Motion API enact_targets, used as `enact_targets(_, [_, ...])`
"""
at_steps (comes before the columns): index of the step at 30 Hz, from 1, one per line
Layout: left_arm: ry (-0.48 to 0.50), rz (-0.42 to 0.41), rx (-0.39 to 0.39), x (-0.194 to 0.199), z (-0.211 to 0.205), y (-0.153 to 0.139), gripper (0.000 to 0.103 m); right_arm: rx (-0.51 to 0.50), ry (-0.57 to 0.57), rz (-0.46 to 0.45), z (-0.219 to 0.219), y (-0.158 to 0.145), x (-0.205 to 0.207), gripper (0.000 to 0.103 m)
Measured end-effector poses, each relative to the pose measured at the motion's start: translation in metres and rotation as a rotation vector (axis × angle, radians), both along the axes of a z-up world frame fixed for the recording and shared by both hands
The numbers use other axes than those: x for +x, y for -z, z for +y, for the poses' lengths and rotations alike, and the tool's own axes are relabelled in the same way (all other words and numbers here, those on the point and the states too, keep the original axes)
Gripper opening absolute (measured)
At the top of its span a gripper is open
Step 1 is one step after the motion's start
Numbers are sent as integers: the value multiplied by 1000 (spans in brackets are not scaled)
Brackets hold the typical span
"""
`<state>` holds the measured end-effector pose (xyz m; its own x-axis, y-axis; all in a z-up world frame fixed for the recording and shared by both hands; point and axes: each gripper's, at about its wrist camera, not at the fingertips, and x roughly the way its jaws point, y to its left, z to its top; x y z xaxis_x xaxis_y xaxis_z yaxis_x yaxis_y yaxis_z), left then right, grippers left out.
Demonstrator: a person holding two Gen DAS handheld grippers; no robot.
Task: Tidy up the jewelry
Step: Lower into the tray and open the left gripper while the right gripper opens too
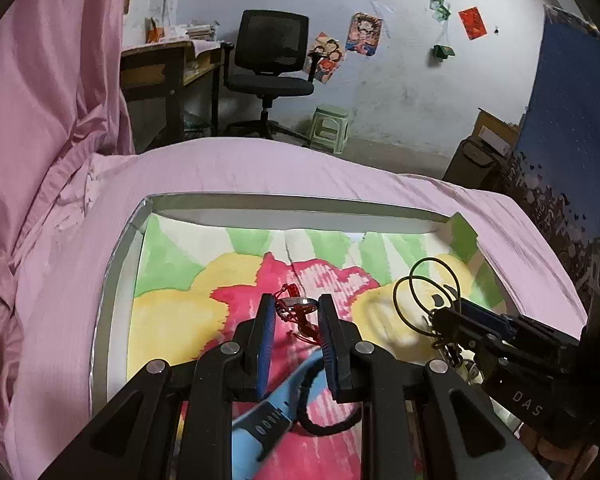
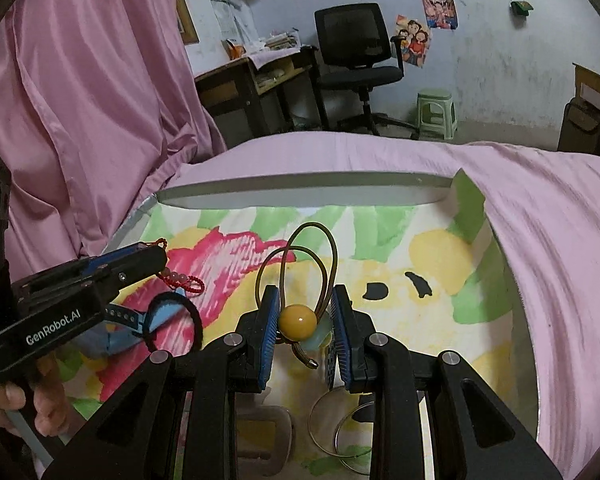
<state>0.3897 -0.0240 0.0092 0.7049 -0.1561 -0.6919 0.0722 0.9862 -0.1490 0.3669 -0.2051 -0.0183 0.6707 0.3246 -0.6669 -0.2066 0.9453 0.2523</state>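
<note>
The left tongs (image 1: 296,312) are narrowed on a red cord bracelet (image 1: 294,306), holding it between the blue pads (image 1: 265,336) just above a painted sheet (image 1: 172,312) of pink, yellow and green. In the right wrist view the same bracelet hangs from the tip of the left tongs (image 2: 160,254), its red cord and pale beads (image 2: 179,278) dangling over the pink patch.

The right tongs (image 2: 306,312) are closed on a hair tie with a yellow ball (image 2: 299,321); the ball sits between the pads and two thin olive loops (image 2: 312,256) stand up above them. From the left wrist view the right tongs (image 1: 440,314) reach in from the right with those loops (image 1: 424,292) raised over the yellow part of the sheet.

On the sheet, near and left of centre, lie a light blue strap with holes (image 1: 268,420) and a black hair band (image 1: 324,416), touching each other; in the right wrist view they sit under the left tongs, the black band (image 2: 180,320) curled over the blue strap (image 2: 128,326). Nearer the right tongs lie two thin metal rings (image 2: 340,428) and a flat grey frame-like piece (image 2: 260,440); what it is cannot be told.

The sheet lies in a shallow tray with a grey rim (image 1: 112,280), set into pink bedding (image 1: 260,168). A pink curtain (image 1: 48,80) hangs at the left. Far behind stand a black office chair (image 1: 270,60), a wooden bench (image 1: 160,64) with papers, and a green stool (image 1: 330,126) against a wall with posters (image 1: 364,34).
</note>
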Motion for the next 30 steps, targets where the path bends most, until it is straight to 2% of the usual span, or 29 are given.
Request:
enact_targets(8, [-24, 32, -38, 9, 9, 4, 20, -4, 3, 23, 5, 6, 12, 23])
enact_targets(16, [-8, 18, 10, 22, 3, -10, 20, -11, 0, 33, 8, 8, 19, 23])
enact_targets(22, [-24, 65, 26, 36, 3, -4, 20, -25, -3, 68, 9, 1, 35, 23])
enact_targets(30, [-37, 80, 45, 52, 8, -6, 20, -32, -5, 114, 16, 3, 63, 23])
